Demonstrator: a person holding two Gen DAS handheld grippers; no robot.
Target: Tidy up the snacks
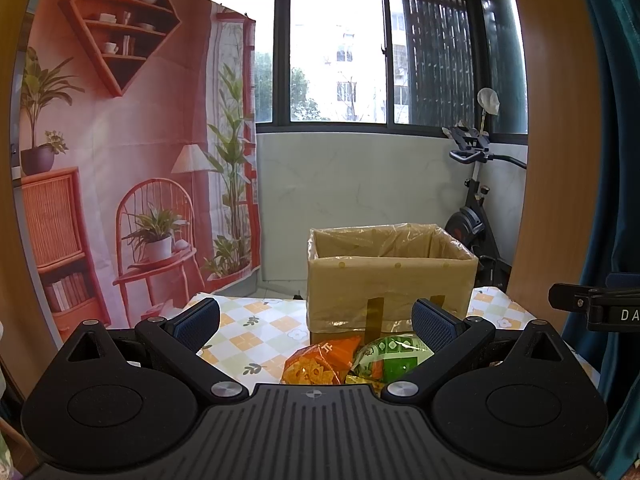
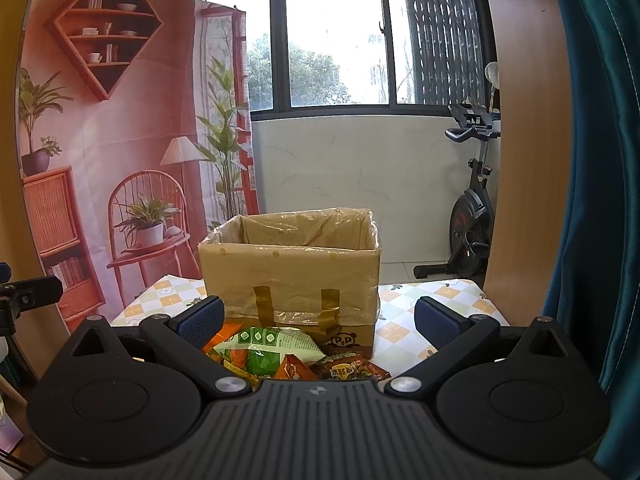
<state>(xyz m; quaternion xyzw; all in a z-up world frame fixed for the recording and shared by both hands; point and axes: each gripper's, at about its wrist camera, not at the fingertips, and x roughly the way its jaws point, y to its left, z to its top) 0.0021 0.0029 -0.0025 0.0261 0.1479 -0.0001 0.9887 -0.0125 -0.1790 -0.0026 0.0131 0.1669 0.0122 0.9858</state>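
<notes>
Hovering with jaws spread wide and empty, the left gripper (image 1: 316, 322) and right gripper (image 2: 320, 320) face the plastic-lined cardboard box (image 2: 290, 270), its top open probably to receive the snack packets (image 2: 272, 350) heaped just before its front wall.

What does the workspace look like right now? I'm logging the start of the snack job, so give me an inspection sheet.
Surface: table under a checked flower-print cloth.
Job's things: open cardboard box lined with plastic; green snack bag, orange snack bag and a dark red packet piled in front of it.
Clutter: nothing seen.
Grippers: left tongs open, empty; right tongs open, empty; both short of the pile.
Cables: nothing seen.
Surroundings: printed backdrop, window, exercise bike, teal curtain.
</notes>
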